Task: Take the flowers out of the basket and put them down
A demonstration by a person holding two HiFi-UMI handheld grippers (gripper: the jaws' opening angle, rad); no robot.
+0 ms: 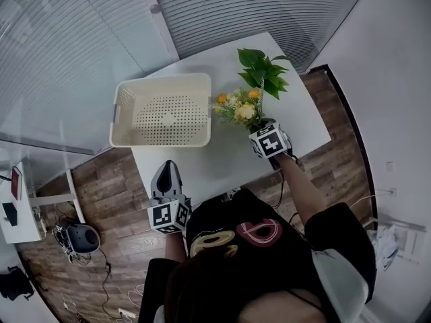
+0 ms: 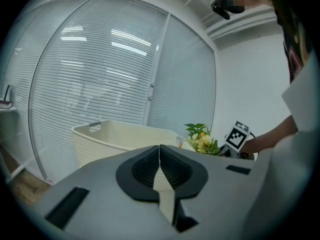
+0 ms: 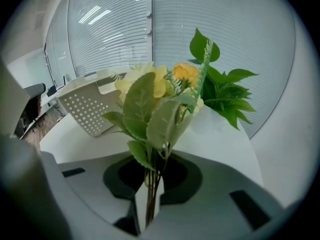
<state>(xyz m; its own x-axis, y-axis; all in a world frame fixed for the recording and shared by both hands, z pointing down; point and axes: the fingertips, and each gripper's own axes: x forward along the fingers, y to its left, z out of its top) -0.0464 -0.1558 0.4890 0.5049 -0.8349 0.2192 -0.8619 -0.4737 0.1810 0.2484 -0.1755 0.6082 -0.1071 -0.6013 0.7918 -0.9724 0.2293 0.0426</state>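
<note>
Only the view from my right gripper (image 3: pixel 149 199) shows it clamping the flowers (image 3: pixel 157 96) by their stems; my left gripper (image 2: pixel 160 171) is closed, empty.

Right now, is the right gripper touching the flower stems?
Touching. Its own view shows the right gripper with both jaws pressed against the flower stems, which run down between them with no gap on either side.

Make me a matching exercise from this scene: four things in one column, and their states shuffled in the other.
1 basket
2 yellow bouquet
3 green leafy sprig
4 left hand-held gripper

A shut, nothing in it
B stems clamped in the right hand-held gripper
C empty, on the white table
D lying loose on the table

Pairs: 1-C, 2-B, 3-D, 4-A
</note>
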